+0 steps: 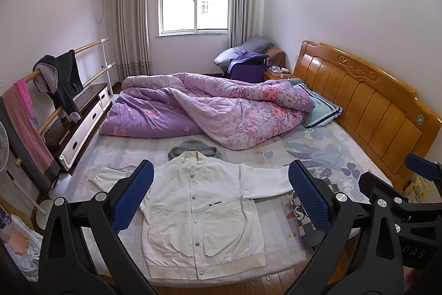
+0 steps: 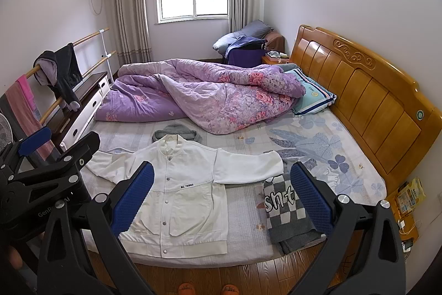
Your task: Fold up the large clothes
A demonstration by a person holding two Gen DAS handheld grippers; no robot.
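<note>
A white snap-button jacket [image 1: 201, 214] lies flat, face up, on the near part of the bed, sleeves spread to both sides; it also shows in the right wrist view [image 2: 179, 190]. My left gripper [image 1: 221, 198] is open and empty, held above the jacket's front. My right gripper [image 2: 221, 198] is open and empty, held above the jacket's right hem and the bed edge. A folded grey checkered sweater [image 2: 287, 209] lies to the right of the jacket.
A grey hooded garment [image 2: 176, 133] lies behind the jacket's collar. A crumpled purple floral quilt [image 2: 210, 98] and a pillow [image 2: 312, 96] fill the far half of the bed. Wooden headboard [image 2: 367, 90] at right. Clothes rail [image 2: 55, 79] and drawers at left.
</note>
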